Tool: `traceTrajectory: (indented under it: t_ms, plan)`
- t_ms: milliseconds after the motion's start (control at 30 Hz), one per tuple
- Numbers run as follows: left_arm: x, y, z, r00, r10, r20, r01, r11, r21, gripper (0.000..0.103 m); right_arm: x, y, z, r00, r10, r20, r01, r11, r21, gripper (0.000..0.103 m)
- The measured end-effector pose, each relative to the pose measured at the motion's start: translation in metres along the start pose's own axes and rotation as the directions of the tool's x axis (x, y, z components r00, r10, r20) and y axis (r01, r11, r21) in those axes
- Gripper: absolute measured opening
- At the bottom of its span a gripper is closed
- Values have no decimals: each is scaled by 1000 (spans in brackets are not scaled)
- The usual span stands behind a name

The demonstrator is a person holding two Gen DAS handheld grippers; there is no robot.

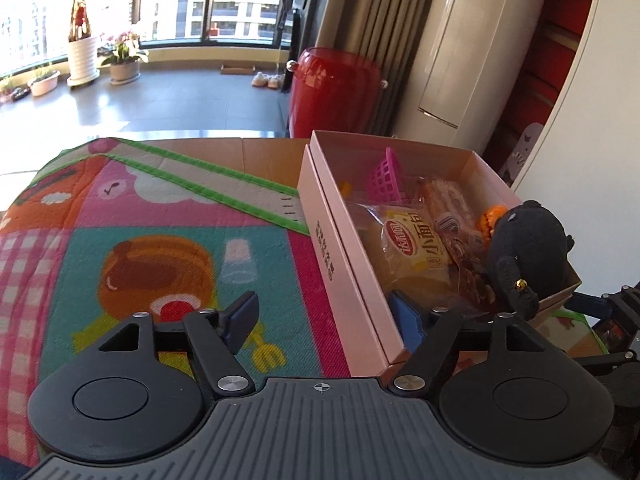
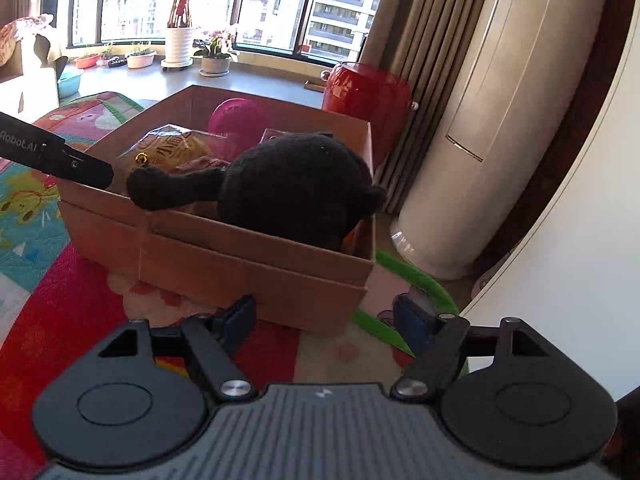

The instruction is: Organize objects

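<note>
A pink cardboard box (image 1: 340,264) stands on a colourful play mat (image 1: 160,220). It holds a black plush toy (image 1: 528,248), a yellow bread packet (image 1: 412,240), a brown snack packet (image 1: 448,208) and a pink toy basket (image 1: 386,178). My left gripper (image 1: 324,314) is open; its jaws straddle the box's near corner, one outside over the mat, one inside, without pressing. In the right wrist view the box (image 2: 248,276) looks brown, and the plush (image 2: 296,188) leans over its rim. My right gripper (image 2: 324,316) is open just before the other near corner, holding nothing.
A red drum stool (image 1: 336,88), grey curtains and a tall white air conditioner (image 2: 480,140) stand behind the box. A white wall panel (image 2: 580,220) runs close on the right. Potted plants (image 2: 178,46) line the window. The left gripper's arm (image 2: 60,156) reaches over the box's left edge.
</note>
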State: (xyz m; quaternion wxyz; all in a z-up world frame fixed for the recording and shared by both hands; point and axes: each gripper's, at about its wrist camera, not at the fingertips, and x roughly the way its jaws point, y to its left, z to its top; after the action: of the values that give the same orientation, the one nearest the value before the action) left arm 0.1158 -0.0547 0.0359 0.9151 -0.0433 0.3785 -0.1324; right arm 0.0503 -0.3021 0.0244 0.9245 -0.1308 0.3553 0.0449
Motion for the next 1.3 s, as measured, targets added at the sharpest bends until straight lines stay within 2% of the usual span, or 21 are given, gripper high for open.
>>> traceTrajectory:
  t_ms: [133,233,300,367,467,600,733,900,967,1033,1133,1233,1300]
  plan:
    - [-14,21,-5,997,50,61,-49,999,-20,82,1,21,11,999,32,9,-32,999,-14,76]
    - [-20,50,-3,989,107,97,-101,993,-67,84,1,46,27,997,72,30,-71,997,-17,76]
    - [-19,74,3,983,153,99,-142,983,-113,91,5,66,42,995,91,40,-90,996,-28,76]
    - [-15,95,9,975,199,100,-186,974,-129,102,12,85,55,994,101,45,-100,994,-38,76]
    - [-14,118,15,974,198,108,-179,971,-161,102,17,100,67,995,92,50,-90,995,-34,76]
    - [-12,120,17,972,205,113,-186,970,-159,102,21,105,71,998,46,46,-46,999,-8,76]
    - [-14,116,17,968,217,128,-194,966,-172,101,14,100,63,998,37,43,-39,998,42,78]
    - [-67,100,1,932,243,269,-205,965,-162,101,-10,91,37,996,85,27,-87,988,131,101]
    - [-89,89,-17,924,227,307,-196,972,-128,101,-20,88,22,994,108,22,-111,981,162,103]
    - [-100,78,-42,936,195,295,-177,981,-85,101,-28,91,9,993,118,20,-120,976,181,103]
    - [-100,65,-77,962,165,217,-154,986,-65,101,-31,94,-4,991,134,6,-133,972,194,103]
    - [-95,61,-100,968,189,164,-176,980,-88,101,-28,98,-12,989,146,-22,-138,967,213,103]
    - [-89,59,-108,965,221,145,-208,973,-100,101,-24,102,-17,989,140,-51,-126,970,207,103]
